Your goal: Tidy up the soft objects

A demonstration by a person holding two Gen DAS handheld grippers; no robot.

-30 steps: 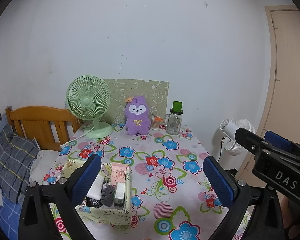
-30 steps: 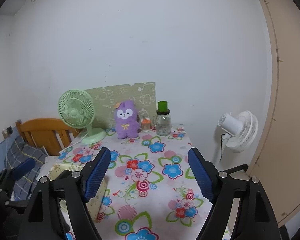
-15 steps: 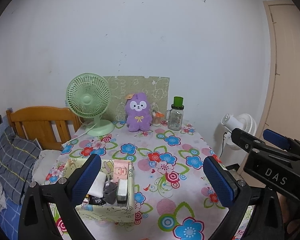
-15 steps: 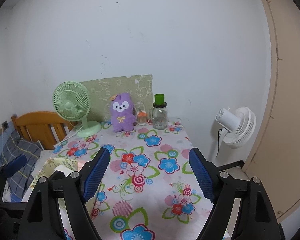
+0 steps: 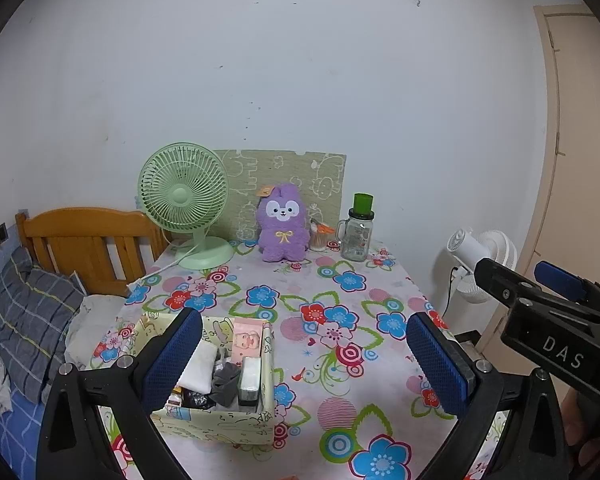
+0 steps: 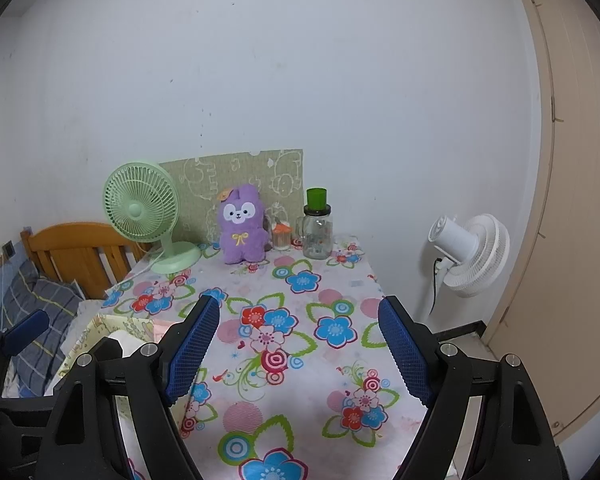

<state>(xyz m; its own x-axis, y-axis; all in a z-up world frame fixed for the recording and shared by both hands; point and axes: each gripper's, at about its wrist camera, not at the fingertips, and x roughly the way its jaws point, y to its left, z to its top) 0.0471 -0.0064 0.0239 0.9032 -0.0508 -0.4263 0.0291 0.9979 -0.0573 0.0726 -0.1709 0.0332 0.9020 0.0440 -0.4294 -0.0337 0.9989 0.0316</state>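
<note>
A purple plush rabbit [image 5: 282, 224] [image 6: 243, 229] sits upright at the far end of the flower-print table [image 5: 340, 320], against a green patterned board. Near the table's front left stands a patterned box [image 5: 216, 420] holding folded white cloth, a grey scrunchie and small packets. My left gripper [image 5: 304, 356] hovers open over the front of the table, its left finger above the box. My right gripper [image 6: 298, 348] is open too, nothing between its blue pads, well short of the plush. The box [image 6: 100, 332] is partly hidden in the right wrist view.
A green desk fan [image 5: 184, 200] stands left of the plush; a small orange-lidded cup [image 5: 318, 238] and a glass jar with green cap [image 5: 358, 232] stand right of it. A white floor fan [image 6: 468, 252] and a door are at right, a wooden bed headboard [image 5: 84, 240] at left.
Both views have tilted slightly, so the table and plush sit a little differently in frame. The grippers stay open and nothing on the table has moved.
</note>
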